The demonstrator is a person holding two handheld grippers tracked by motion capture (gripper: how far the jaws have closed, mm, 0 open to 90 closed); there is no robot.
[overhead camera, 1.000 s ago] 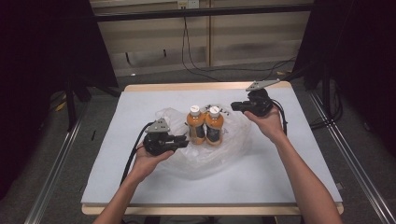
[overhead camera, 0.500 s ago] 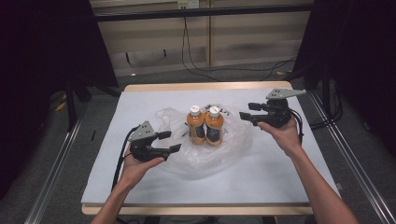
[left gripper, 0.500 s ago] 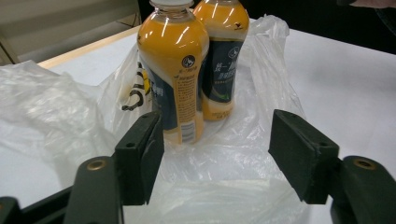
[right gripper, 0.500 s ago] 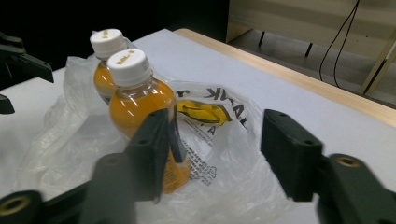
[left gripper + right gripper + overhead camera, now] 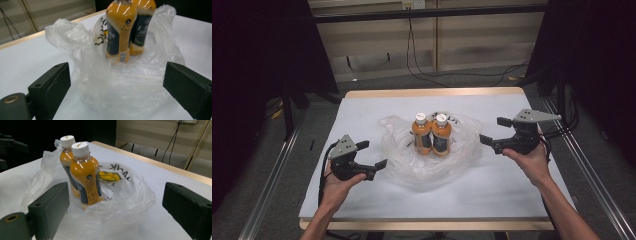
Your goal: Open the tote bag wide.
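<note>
Two orange juice bottles [image 5: 422, 135] [image 5: 442, 136] with white caps stand upright side by side inside a clear plastic bag [image 5: 427, 167] that lies slumped around them at mid-table. My left gripper [image 5: 373, 154] hovers just off the bag's left edge, pointing at it. Its jaws have just been opening and stand open with nothing between them. My right gripper [image 5: 493, 130] is off the bag's right side, its jaws likewise just opened and empty. The left gripper view has the bag [image 5: 75, 45] and a bottle [image 5: 120, 32] beyond the gripper [image 5: 117, 82]. The right gripper view has the nearer bottle [image 5: 86, 177] beyond the gripper [image 5: 116, 202].
The white tabletop [image 5: 362, 110] has a wooden far edge [image 5: 432, 93]. A printed yellow and black patch [image 5: 110, 176] sits on the bag behind the bottles. Cables [image 5: 422, 65] lie on the floor beyond the table. Metal rails [image 5: 267, 200] run along both sides.
Both grippers have drawn away from the bag, the left toward the near left and the right toward the right. Their jaws have opened, and the bag has settled lower around the bottles.
</note>
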